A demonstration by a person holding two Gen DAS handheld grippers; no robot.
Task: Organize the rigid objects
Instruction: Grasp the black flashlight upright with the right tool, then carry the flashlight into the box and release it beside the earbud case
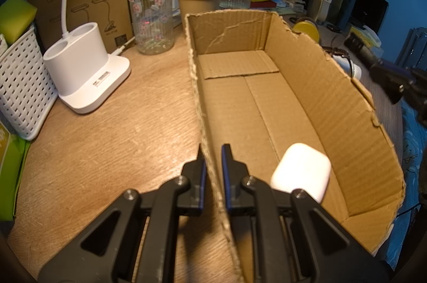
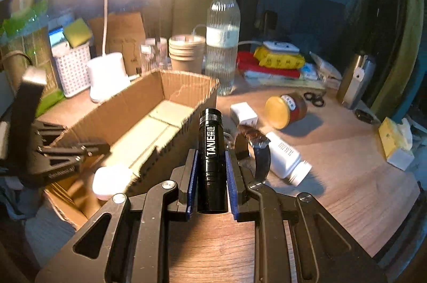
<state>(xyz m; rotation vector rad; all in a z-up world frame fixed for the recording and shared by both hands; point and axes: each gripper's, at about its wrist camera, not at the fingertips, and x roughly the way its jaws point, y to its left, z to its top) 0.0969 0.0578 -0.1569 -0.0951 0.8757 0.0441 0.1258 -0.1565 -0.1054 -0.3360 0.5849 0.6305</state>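
The right hand-held gripper (image 2: pixel 212 171) grasps the black flashlight (image 2: pixel 210 149), which could snag the cardboard box (image 2: pixel 170 138) wall; the left hand-held gripper (image 1: pixel 213 168) pinches the opposite wall

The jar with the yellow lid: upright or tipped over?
Tipped over. The jar lies on its side on the table, its yellow lid facing the camera.

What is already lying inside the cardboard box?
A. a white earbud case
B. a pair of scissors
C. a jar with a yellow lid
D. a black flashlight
A: the white earbud case lies on the floor of the cardboard box, while the black flashlight is clamped in the right gripper outside the box.
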